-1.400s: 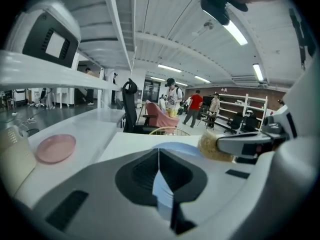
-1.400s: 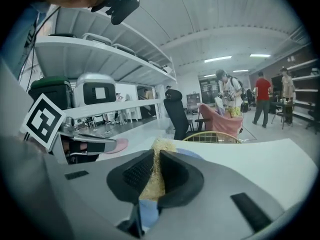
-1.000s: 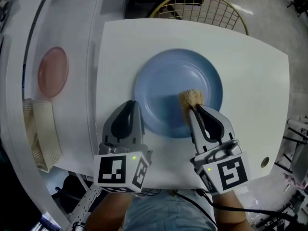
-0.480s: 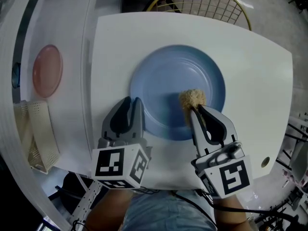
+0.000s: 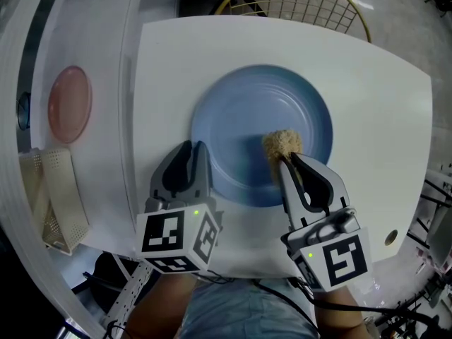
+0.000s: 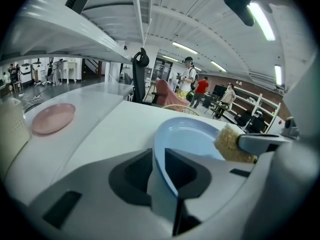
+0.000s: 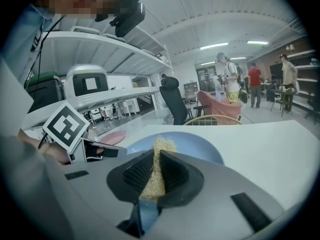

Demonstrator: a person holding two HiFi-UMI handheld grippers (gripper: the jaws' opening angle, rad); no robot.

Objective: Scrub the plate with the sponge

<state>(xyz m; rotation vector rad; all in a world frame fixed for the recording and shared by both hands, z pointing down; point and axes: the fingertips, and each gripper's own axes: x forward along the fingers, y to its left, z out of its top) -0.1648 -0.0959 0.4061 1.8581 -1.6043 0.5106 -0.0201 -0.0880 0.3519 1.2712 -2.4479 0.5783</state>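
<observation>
A round blue plate (image 5: 247, 111) lies on the white table (image 5: 367, 83). My left gripper (image 5: 200, 150) is shut on the plate's near left rim (image 6: 161, 169). My right gripper (image 5: 284, 158) is shut on a tan fibrous sponge (image 5: 282, 144) that rests on the plate's inner surface, right of centre. In the right gripper view the sponge (image 7: 155, 169) sticks up between the two pads, with the plate (image 7: 195, 146) behind it. The left gripper view shows the sponge (image 6: 230, 143) on the plate (image 6: 192, 139) at the right.
A pink plate (image 5: 68, 103) lies on a counter to the left, with a cream perforated rack (image 5: 56, 196) nearer me. A yellow wire basket (image 5: 296, 6) stands beyond the table's far edge. A small round hole (image 5: 389, 237) marks the table's near right corner. People stand far off.
The head view has shifted slightly, so the plate sits a little higher and left in it. Both grippers keep their holds and the sponge stays at the same spot on the plate.
</observation>
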